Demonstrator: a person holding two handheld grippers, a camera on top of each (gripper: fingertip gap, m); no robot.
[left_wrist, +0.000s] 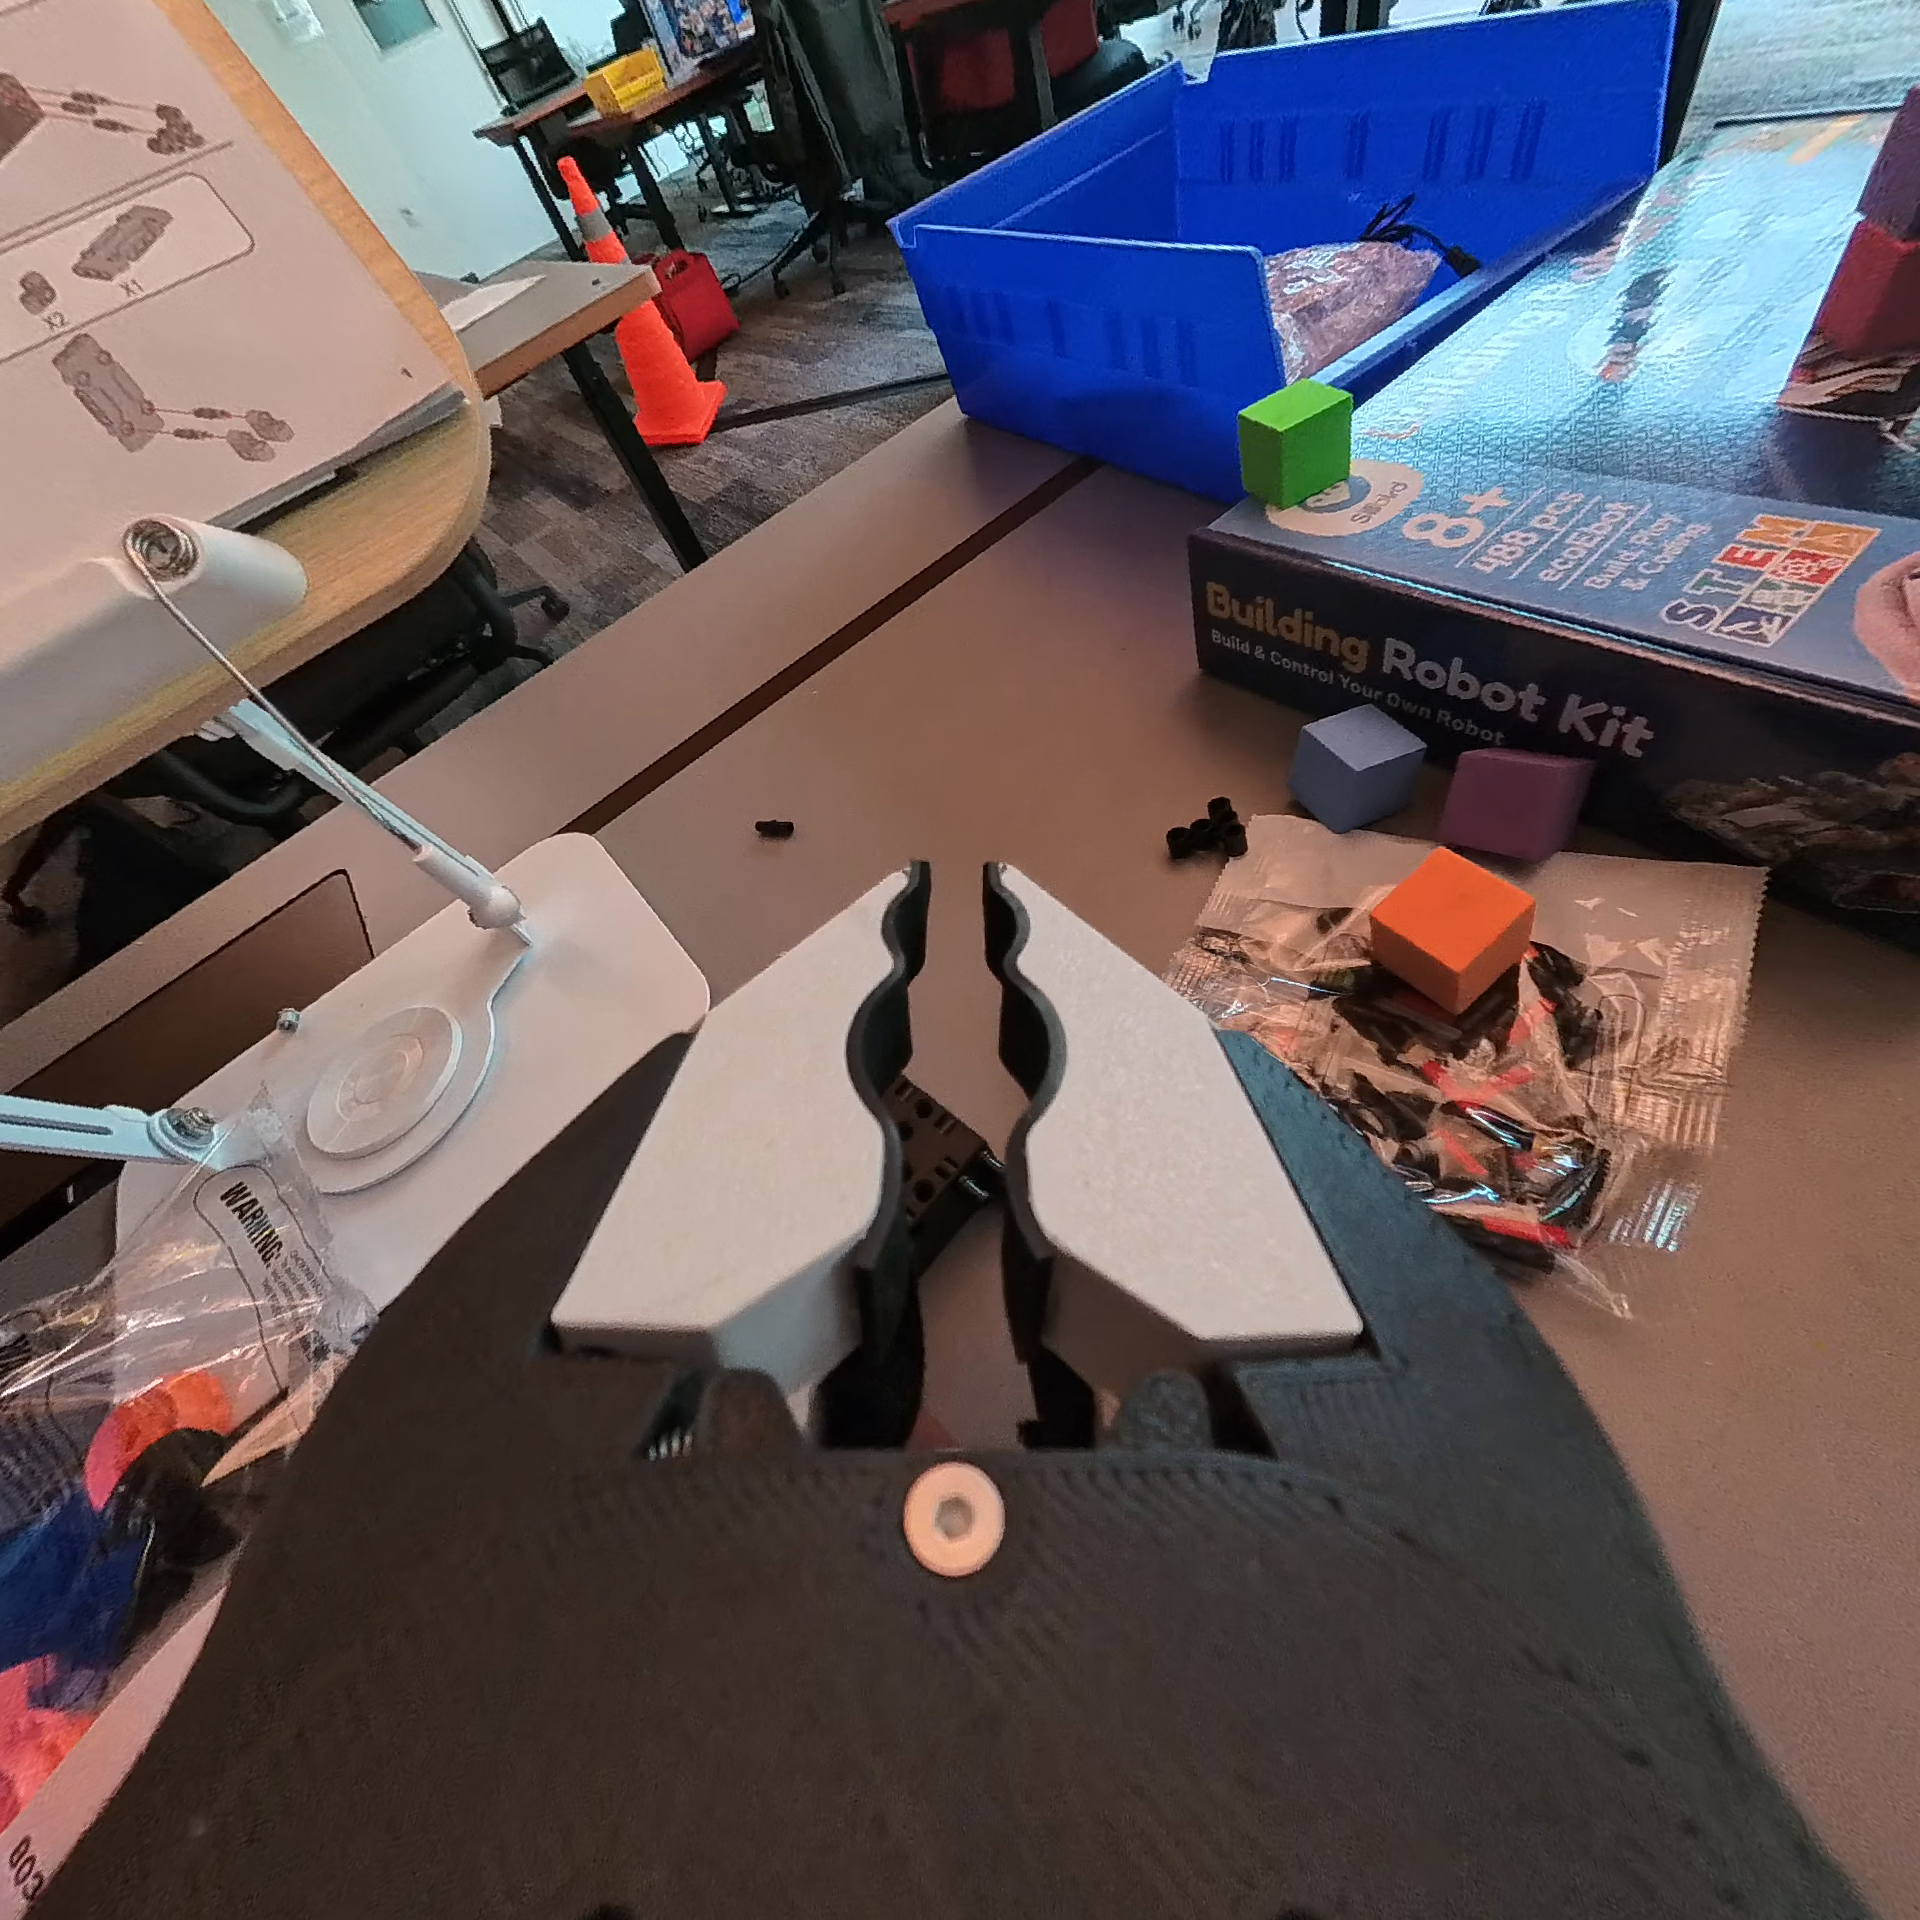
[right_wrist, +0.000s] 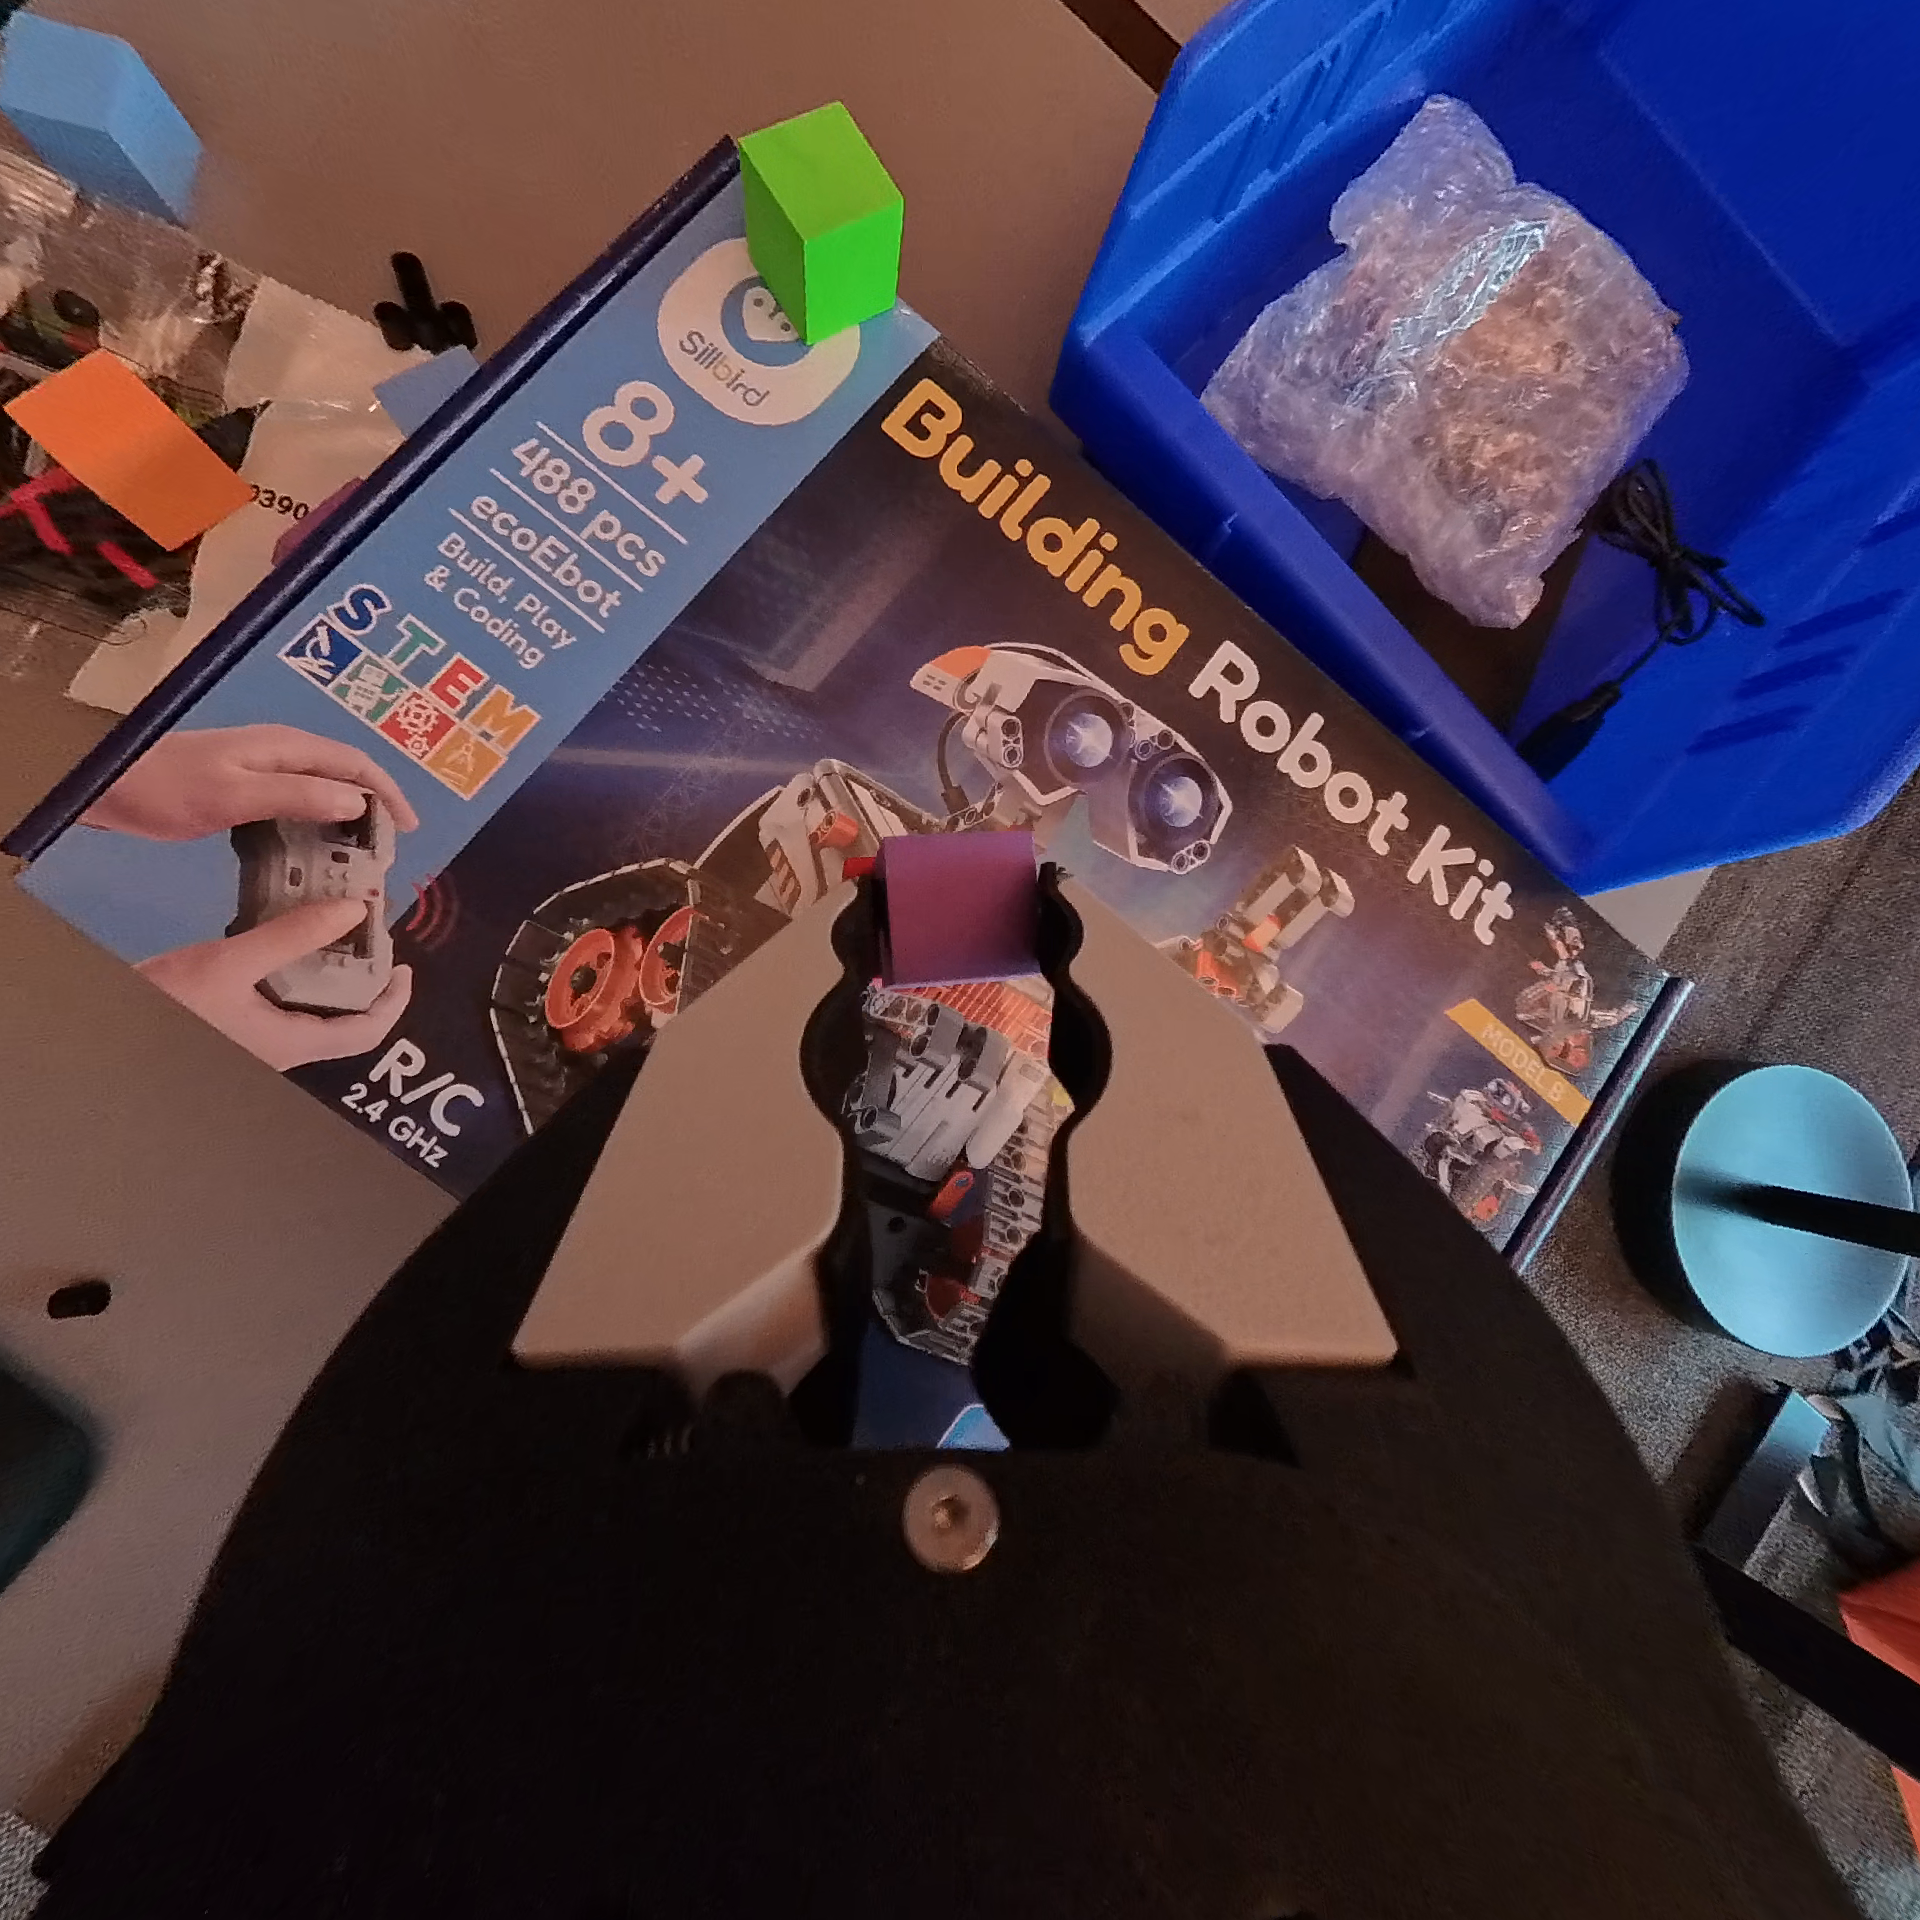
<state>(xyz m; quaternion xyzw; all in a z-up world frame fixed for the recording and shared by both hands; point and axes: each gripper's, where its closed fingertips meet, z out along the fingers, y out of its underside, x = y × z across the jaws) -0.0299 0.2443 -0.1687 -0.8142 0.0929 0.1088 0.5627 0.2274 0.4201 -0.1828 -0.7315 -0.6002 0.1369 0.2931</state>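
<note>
Two grippers are in view. The right gripper (right_wrist: 956, 920) has its jaws clamped on a purple cube (right_wrist: 956, 909), held over the lid of the printed kit box (right_wrist: 727, 665); a red cube appears to sit directly beneath it, seen more clearly at the far edge of the left wrist view, though contact between the two cannot be confirmed. The left gripper (left_wrist: 956, 883) hangs low over the counter (left_wrist: 935, 665) with its jaws nearly together; a dark perforated part (left_wrist: 930, 1143) lies between them further back, and whether it is gripped cannot be told. A green cube (right_wrist: 821, 223) stands at the box corner, just beside the blue bin (right_wrist: 1143, 436), which holds a bubble-wrapped bundle (right_wrist: 1455, 353). An orange cube (left_wrist: 1449, 925) rests on a clear bag of small parts (left_wrist: 1507, 1122); a light blue cube (left_wrist: 1356, 764) and a second purple cube (left_wrist: 1517, 800) sit against the box side. In judgement, the held cube wants a level, square grip, since a tilt would unsettle whatever lies under it. Open room lies across the box lid towards the printed hands; the bin wall bounds the far side, and the box's right end overhangs the carpeted floor. On the left, a white lamp base (left_wrist: 416, 1039) and its arm limit sideways travel.
</note>
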